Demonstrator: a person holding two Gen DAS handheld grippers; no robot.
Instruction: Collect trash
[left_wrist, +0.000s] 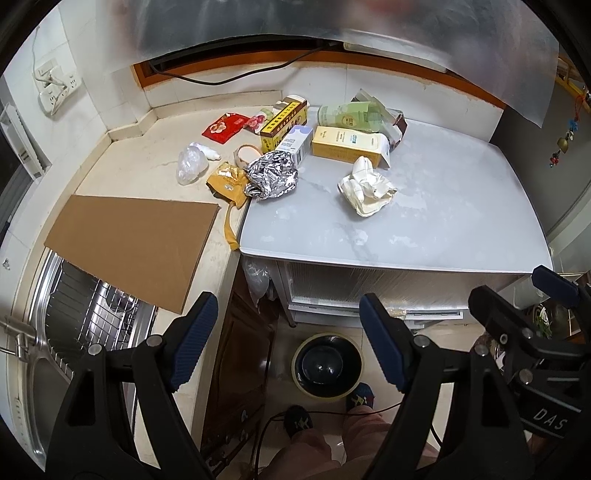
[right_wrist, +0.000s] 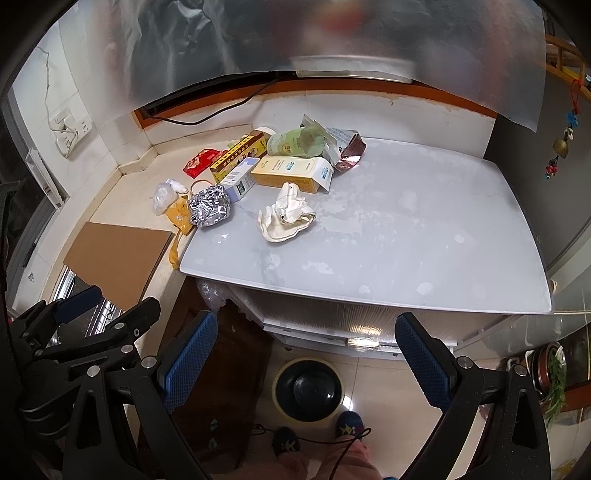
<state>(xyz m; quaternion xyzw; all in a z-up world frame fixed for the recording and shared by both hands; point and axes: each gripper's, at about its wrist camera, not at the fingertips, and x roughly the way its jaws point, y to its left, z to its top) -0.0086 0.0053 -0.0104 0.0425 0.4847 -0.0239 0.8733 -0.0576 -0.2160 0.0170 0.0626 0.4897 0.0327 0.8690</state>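
Behind the crumpled foil, partly hidden wrappers; trash heaped at grey tabletop's far-left corner, near half bare. Left gripper and right gripper wide, empty.

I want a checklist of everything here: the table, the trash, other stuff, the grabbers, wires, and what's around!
Surface: grey tabletop beside a pale counter.
Job's things: crumpled foil, crumpled white paper, yellow carton, green pouch, red wrapper; dark bin on the floor.
Clutter: cardboard sheet overlapping the sink.
Grippers: left gripper and right gripper open, empty, short of the table.
Cables: black cable along the wall.
Surroundings: wall socket, person's feet.
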